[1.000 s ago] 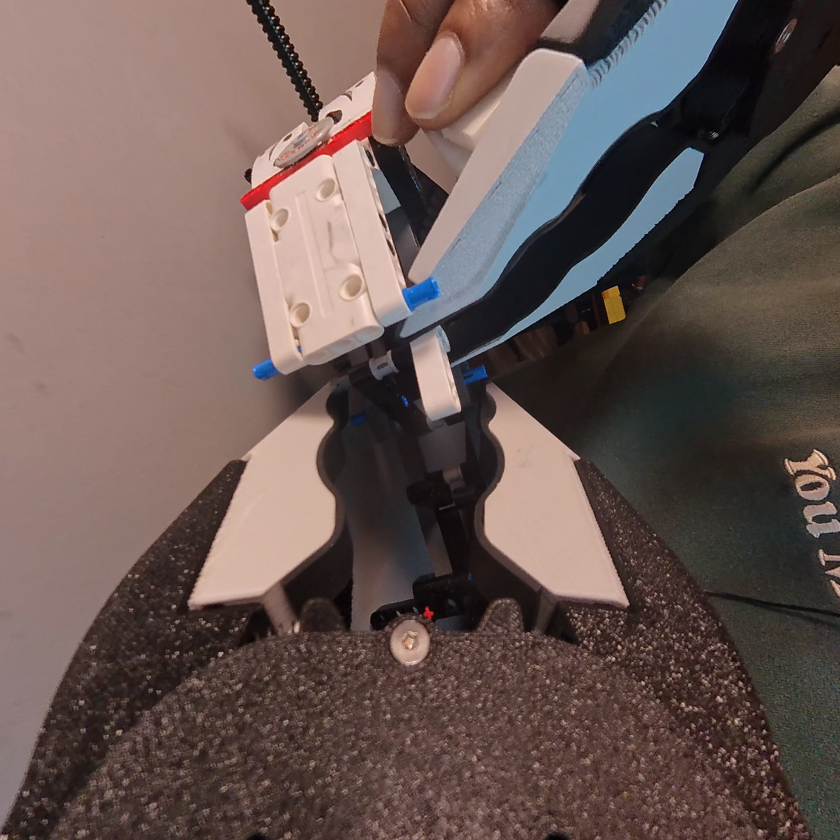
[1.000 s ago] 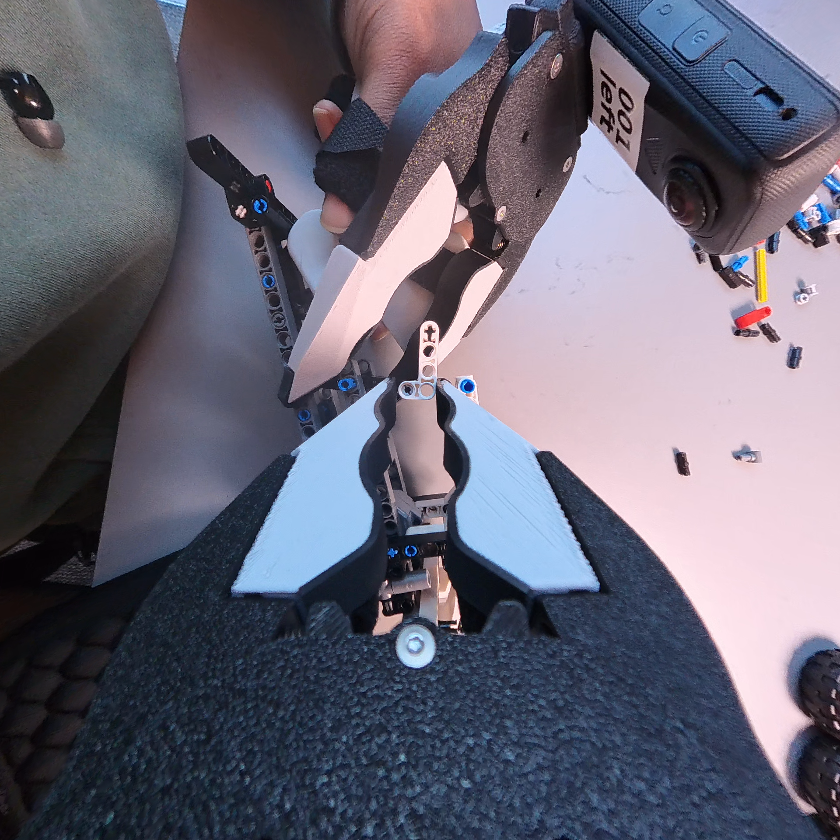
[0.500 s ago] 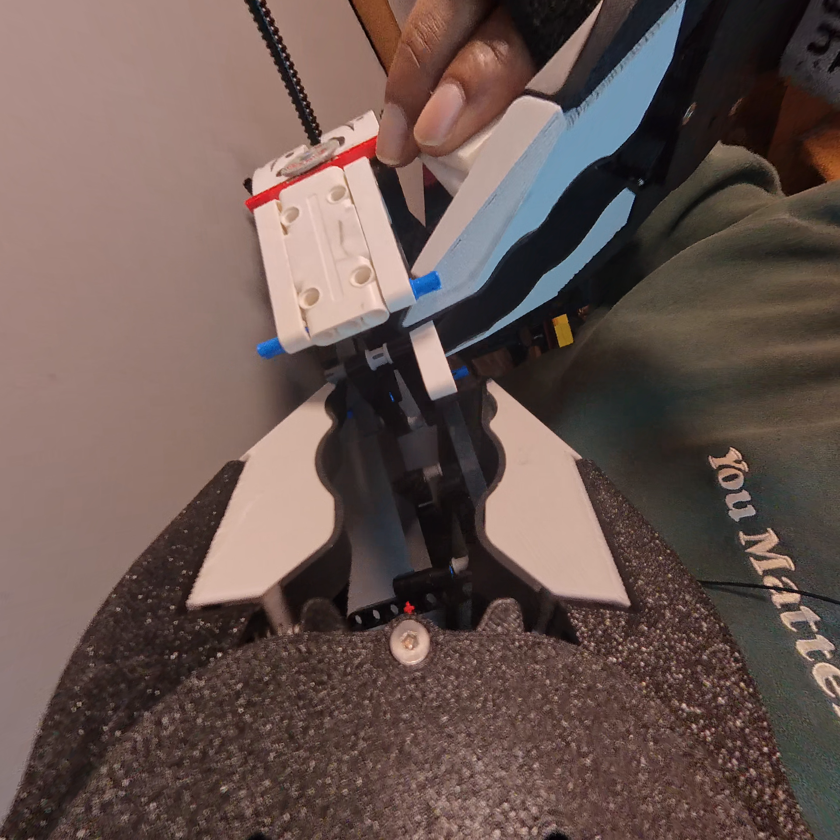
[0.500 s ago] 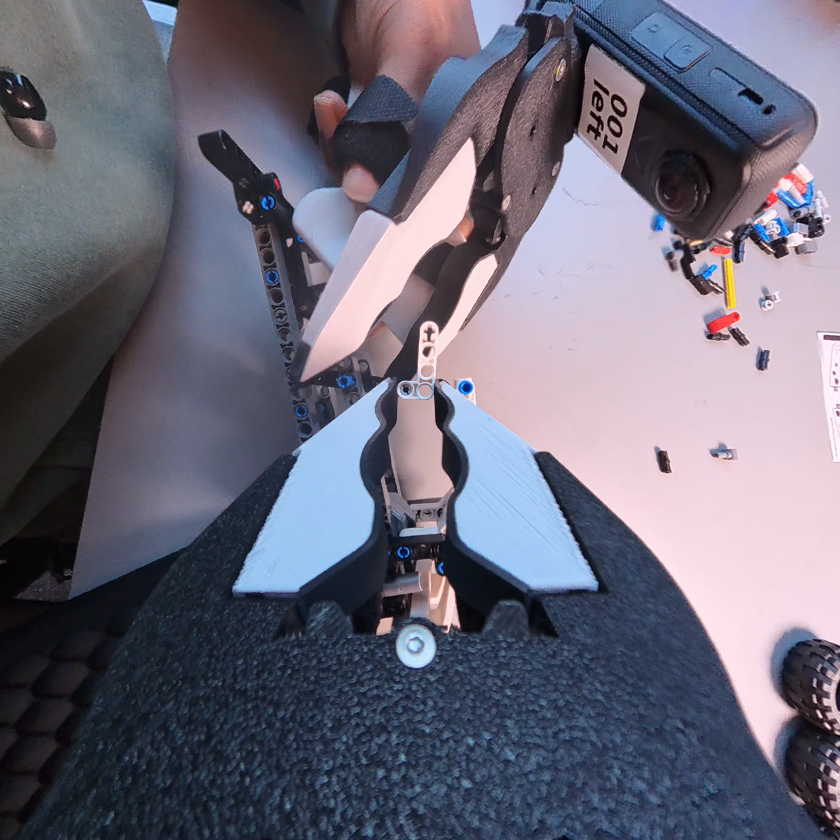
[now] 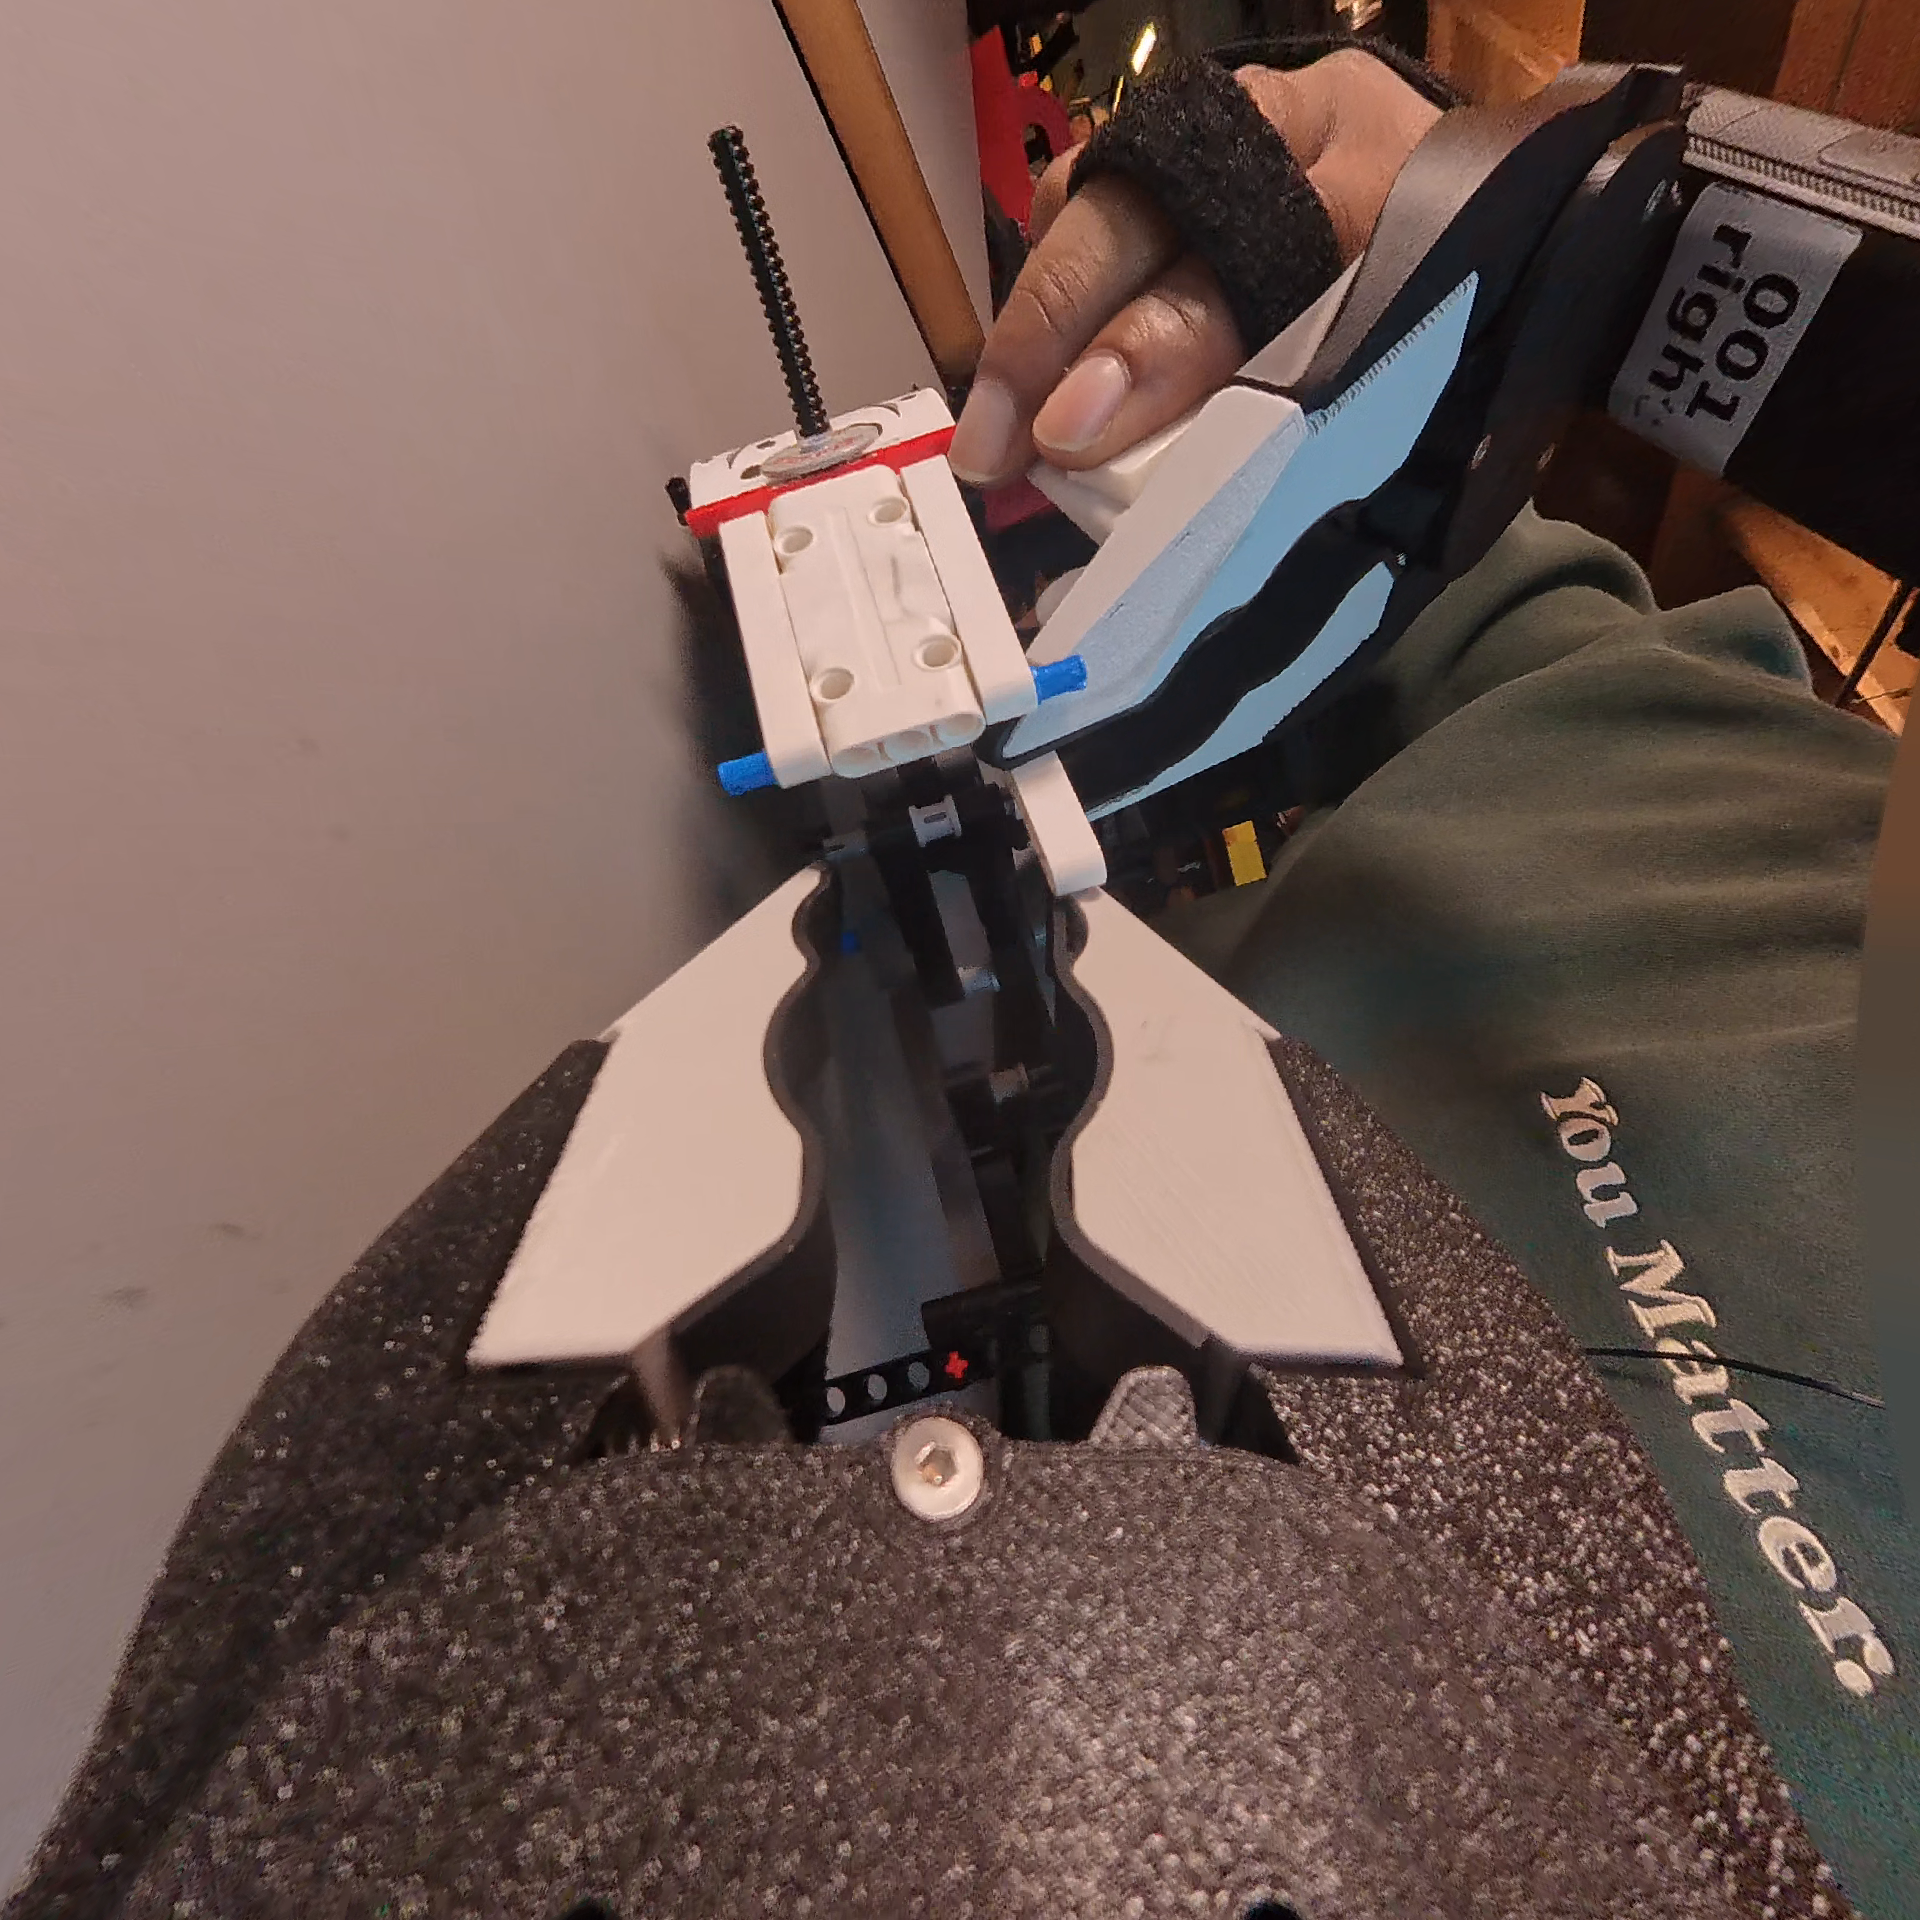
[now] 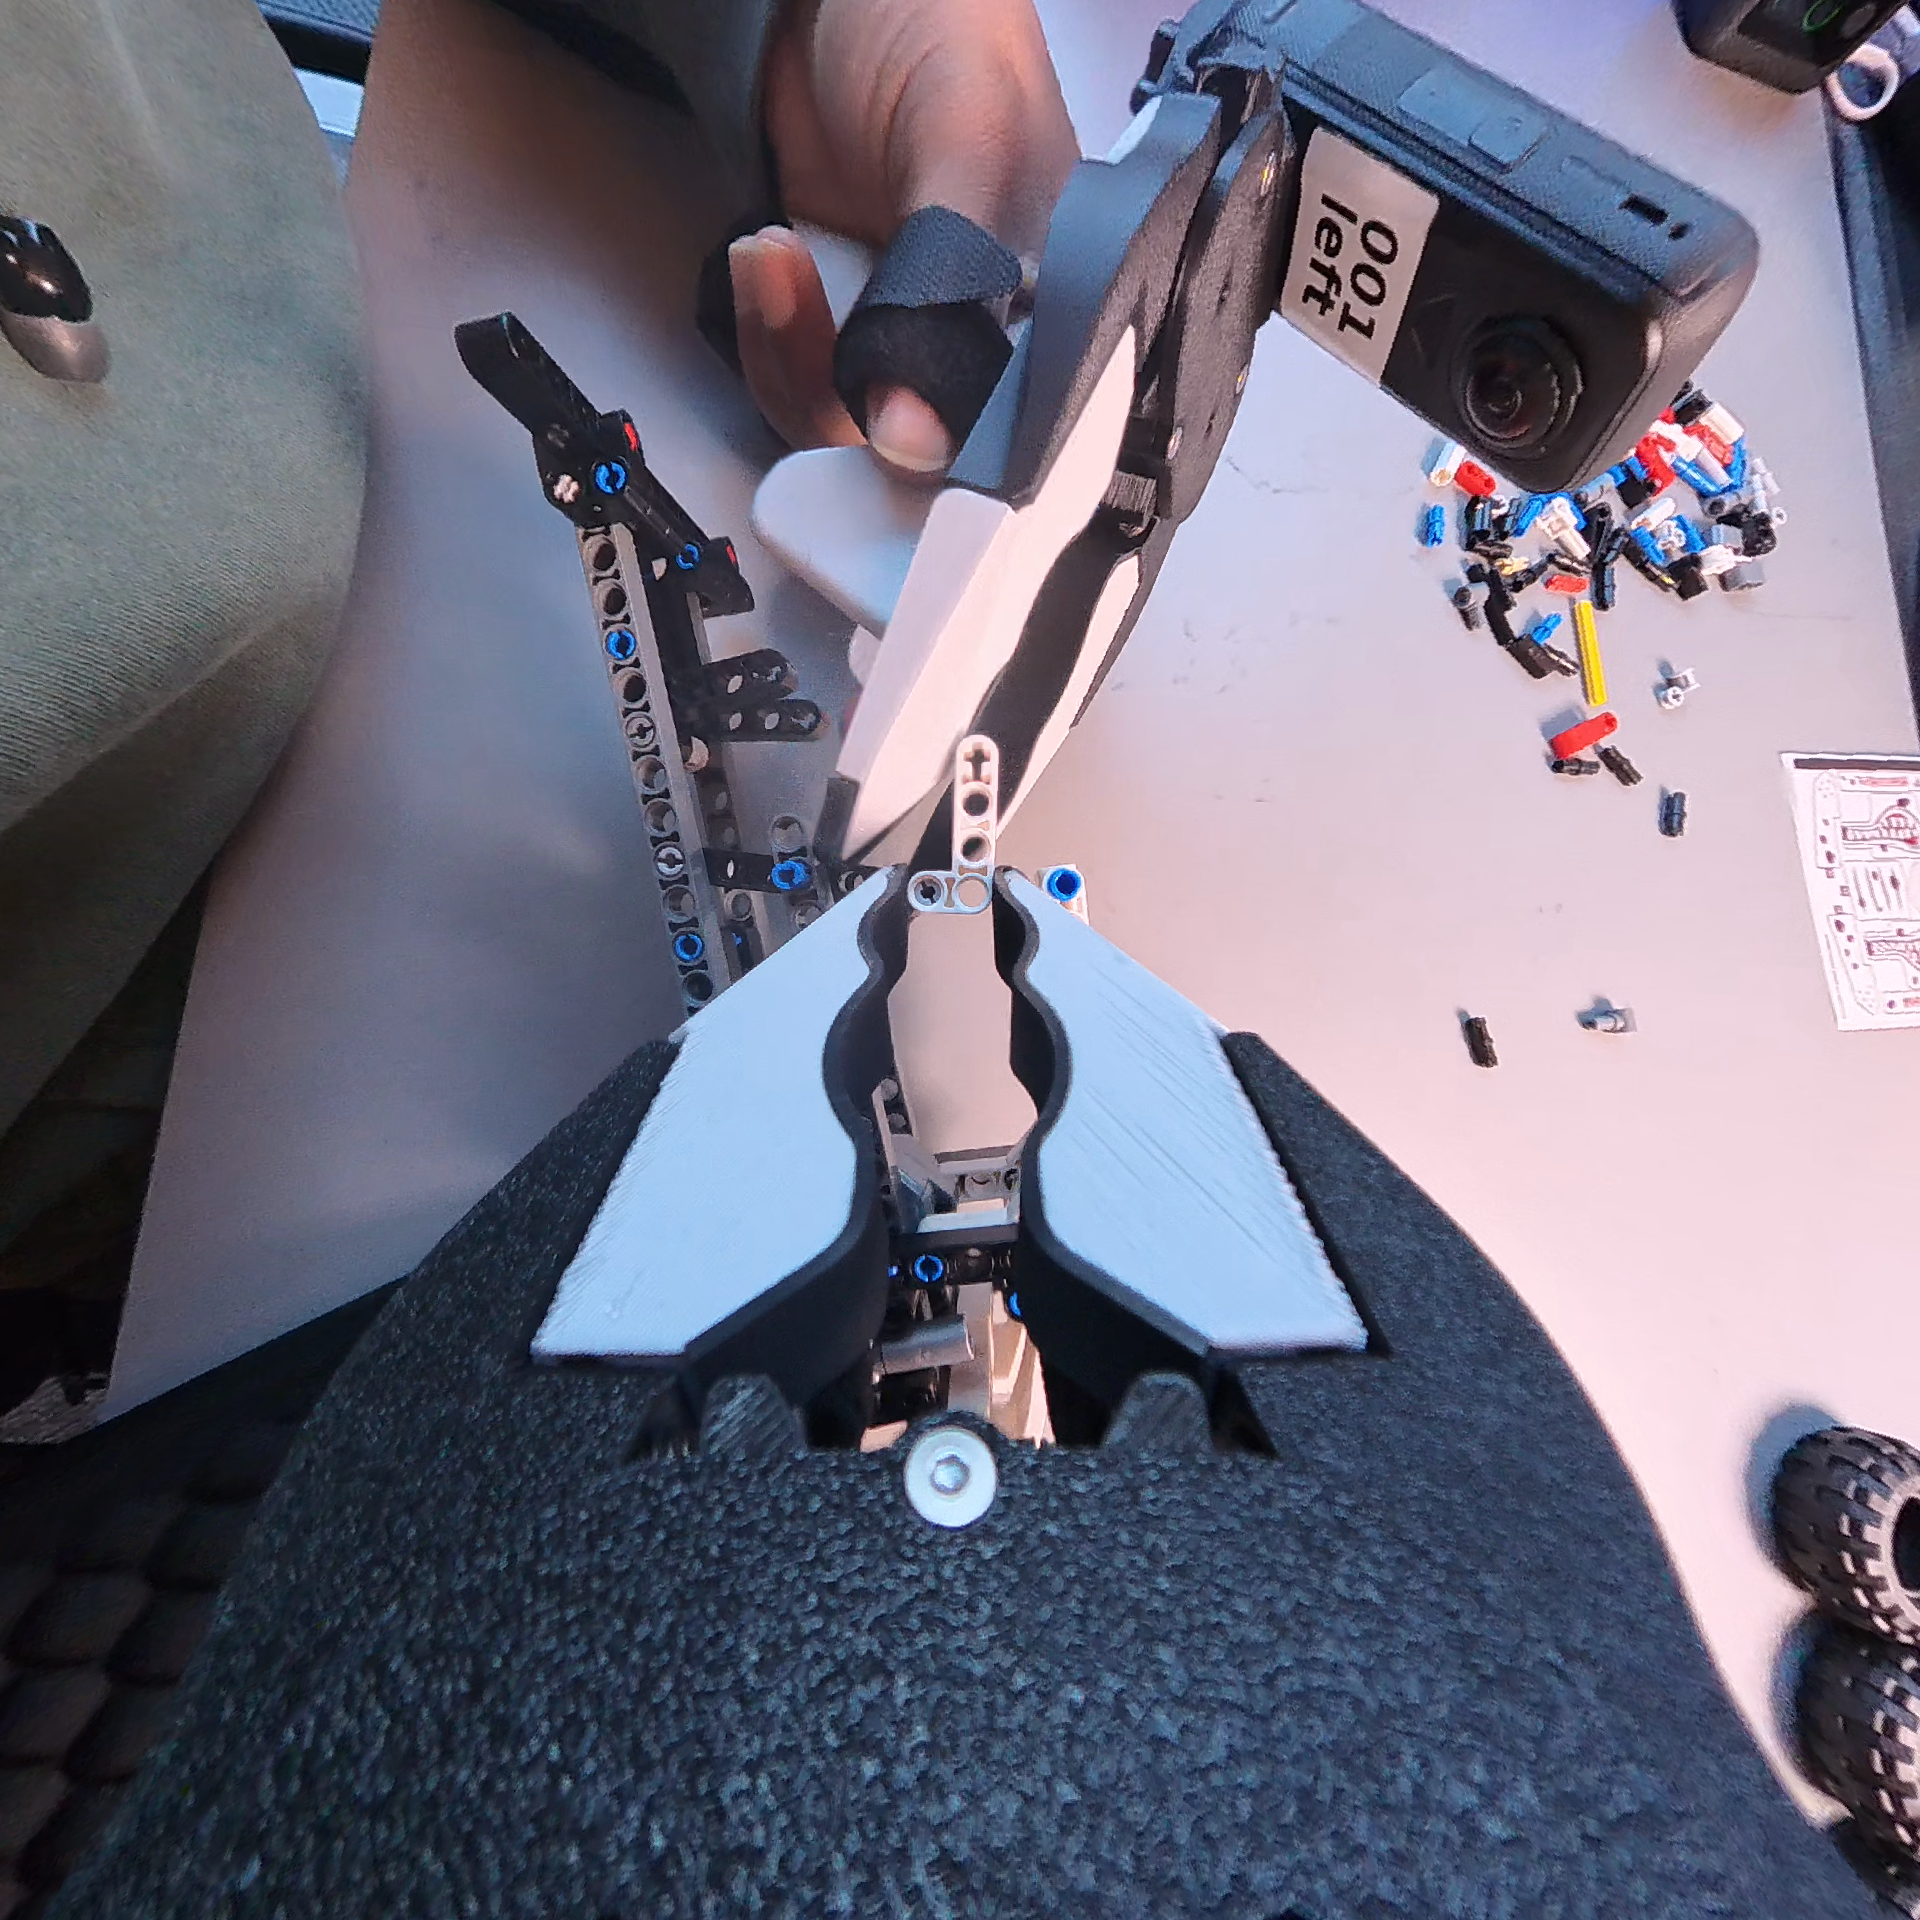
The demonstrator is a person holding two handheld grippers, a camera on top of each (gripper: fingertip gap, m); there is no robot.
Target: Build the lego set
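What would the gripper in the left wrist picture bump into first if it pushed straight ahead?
The left gripper already clamps the black beam frame of the lego model. Straight ahead sits the model's white block with blue pins, likely first, though depth is unclear.

The left gripper (image 5: 951,904) pointed up along the lego build (image 5: 873,613), its two white fingers (image 5: 665,1174) drawn in against the black beams of the build's lower frame and gripping them between the tips. The right gripper (image 6: 951,891) came at the same build from the opposite side, its fingers (image 6: 1164,1164) pinched on a small light-grey T-shaped beam (image 6: 971,831) at their very tips. The two grippers' tips met close together beside the build, nearly touching. The right hand (image 5: 1122,301), a black strap around one finger, rested its fingertips against the build's white top end. The left hand (image 6: 894,208) wrapped its gripper's handle above the build.
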